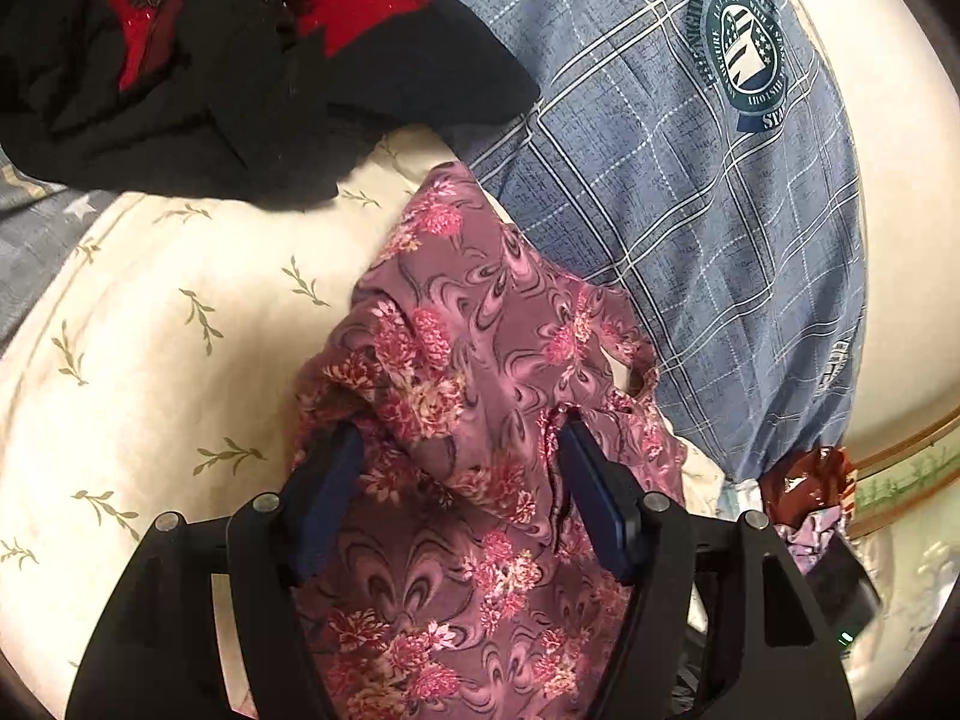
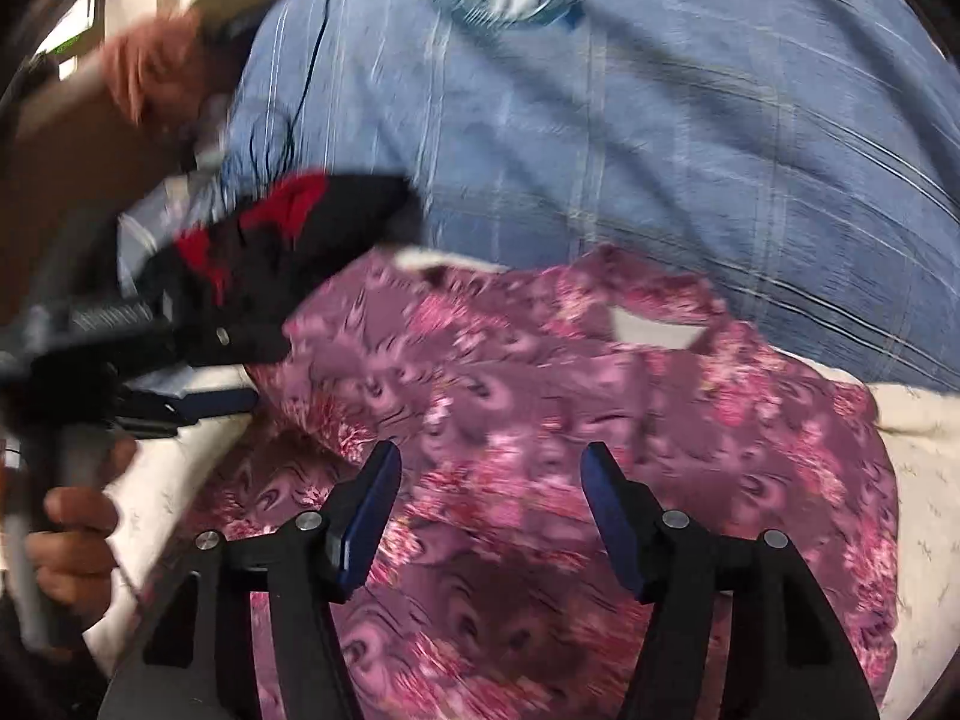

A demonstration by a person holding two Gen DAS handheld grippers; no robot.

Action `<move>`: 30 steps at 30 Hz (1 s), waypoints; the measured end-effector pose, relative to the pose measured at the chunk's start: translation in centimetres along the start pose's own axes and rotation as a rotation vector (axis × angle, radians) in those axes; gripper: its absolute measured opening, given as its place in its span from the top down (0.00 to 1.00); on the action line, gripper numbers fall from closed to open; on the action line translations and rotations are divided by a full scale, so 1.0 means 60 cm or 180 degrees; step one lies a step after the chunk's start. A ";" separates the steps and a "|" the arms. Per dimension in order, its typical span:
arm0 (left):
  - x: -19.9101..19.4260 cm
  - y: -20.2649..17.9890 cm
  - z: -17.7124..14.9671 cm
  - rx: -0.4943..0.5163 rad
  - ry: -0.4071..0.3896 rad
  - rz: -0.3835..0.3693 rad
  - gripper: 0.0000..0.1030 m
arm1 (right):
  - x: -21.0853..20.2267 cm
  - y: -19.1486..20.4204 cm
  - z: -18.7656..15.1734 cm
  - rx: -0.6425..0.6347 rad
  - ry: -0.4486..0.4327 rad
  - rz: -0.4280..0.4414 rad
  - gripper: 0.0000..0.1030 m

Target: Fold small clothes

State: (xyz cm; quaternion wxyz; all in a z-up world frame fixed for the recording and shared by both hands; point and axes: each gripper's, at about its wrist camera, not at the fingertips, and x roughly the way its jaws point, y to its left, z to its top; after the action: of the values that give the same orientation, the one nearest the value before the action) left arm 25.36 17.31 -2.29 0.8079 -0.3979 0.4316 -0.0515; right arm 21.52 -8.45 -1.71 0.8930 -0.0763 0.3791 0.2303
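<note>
A purple-pink floral garment [image 1: 468, 360] lies crumpled on a cream leaf-print sheet [image 1: 180, 312]. My left gripper [image 1: 459, 441] is open, with its blue pads on either side of a raised fold of the garment and not pressing it. In the blurred right wrist view the same garment [image 2: 540, 390] spreads below my right gripper [image 2: 492, 471]. That gripper is open, with only fabric showing under the gap. The left gripper [image 2: 249, 369] reaches the garment's left edge there, held by a hand [image 2: 72, 540].
A black and red garment [image 1: 240, 60] is heaped at the upper left, beside the floral one [image 2: 300, 240]. Blue plaid bedding with a round crest [image 1: 690, 210] covers the right and far side. A shiny brown object [image 1: 804, 480] and a black device [image 1: 840, 600] sit at the right edge.
</note>
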 end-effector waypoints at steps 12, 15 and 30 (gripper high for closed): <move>0.036 -0.029 -0.008 0.0179 0.0097 0.0081 0.35 | 0.036 -0.061 -0.006 0.0372 0.0089 -0.0151 0.94; 0.046 -0.042 -0.015 0.0299 0.0106 0.0164 0.31 | -0.004 -0.118 -0.008 0.0681 -0.0067 -0.0098 0.94; 0.065 -0.025 -0.006 0.0112 0.0074 -0.0026 0.27 | -0.026 -0.349 -0.127 0.2711 -0.0286 0.0393 0.41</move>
State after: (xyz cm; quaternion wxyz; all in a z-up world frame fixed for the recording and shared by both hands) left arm 27.92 14.43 -3.92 0.8095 -0.3848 0.4384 -0.0671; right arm 25.51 -29.86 -6.76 0.8449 0.3319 0.4049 0.1094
